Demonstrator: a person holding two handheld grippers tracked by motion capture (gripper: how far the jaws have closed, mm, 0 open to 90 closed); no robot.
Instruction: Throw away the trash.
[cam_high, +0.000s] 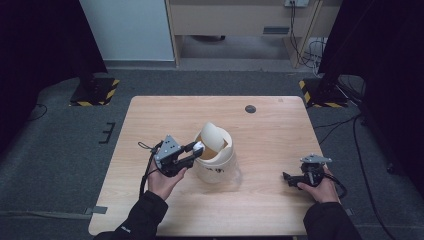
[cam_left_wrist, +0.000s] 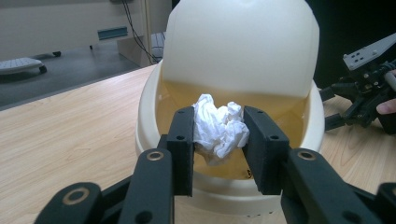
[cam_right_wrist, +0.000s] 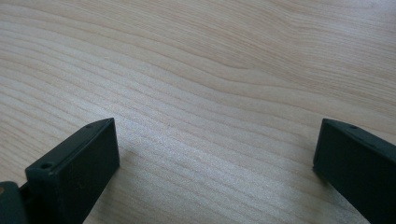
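The left gripper (cam_left_wrist: 219, 140) is clamped on a crumpled wad of white tissue (cam_left_wrist: 219, 128), its two black jaws pressing the wad from either side with only the paper's width between them. The wad sits at the jaw tips, directly over the open mouth of a cream-coloured bin (cam_left_wrist: 149, 116), just inside the near rim and above the yellowish interior. The bin's swing lid (cam_left_wrist: 240, 44) is tipped up behind the tissue, rising as a pale dome on the far side of the opening. In the high view the left gripper (cam_high: 197, 149) reaches in from the left and meets the bin (cam_high: 215, 165) at its rim, the person's left hand (cam_high: 165, 181) wrapped around the handle below.

The right gripper (cam_right_wrist: 215, 154) is spread wide, jaws far apart with nothing between them, hovering close above the bare wooden tabletop (cam_right_wrist: 210, 70). In the high view the right gripper (cam_high: 289, 178) rests low near the tabletop's (cam_high: 150, 120) right side, well apart from the bin, held by the right hand (cam_high: 320, 189). A small dark round spot (cam_high: 250, 108) lies near the tabletop's far edge.
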